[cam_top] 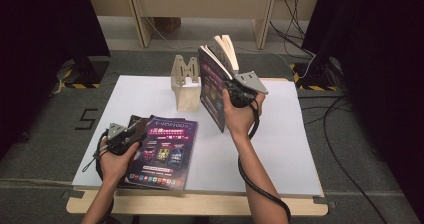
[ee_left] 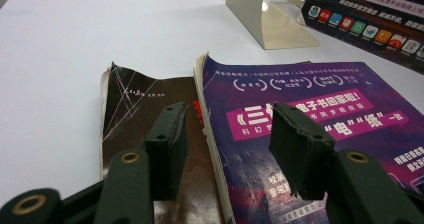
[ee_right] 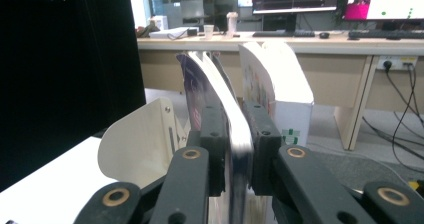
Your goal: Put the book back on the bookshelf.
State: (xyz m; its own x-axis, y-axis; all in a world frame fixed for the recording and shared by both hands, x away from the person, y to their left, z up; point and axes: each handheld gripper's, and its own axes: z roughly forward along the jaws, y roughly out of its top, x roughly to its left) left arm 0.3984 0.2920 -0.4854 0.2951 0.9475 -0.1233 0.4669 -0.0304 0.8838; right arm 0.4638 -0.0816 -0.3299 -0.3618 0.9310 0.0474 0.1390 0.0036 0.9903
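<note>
The right gripper point(cam_top: 235, 91) is clamped on a purple-covered book point(cam_top: 212, 86), holding it upright on its lower edge at the table's twelve o'clock, just beside a pale bookend point(cam_top: 185, 81) that stands at its nine o'clock. In the right gripper view both pads press the book's pages. Another book leans behind it. The left gripper point(cam_top: 131, 135) rests at the white table's point(cam_top: 280, 149) seven o'clock, jaws apart and gripping nothing, poised above two books lying flat: a purple magazine-like book point(ee_left: 310, 129) and a dark brown book point(ee_left: 145, 109) partly beneath it.
</note>
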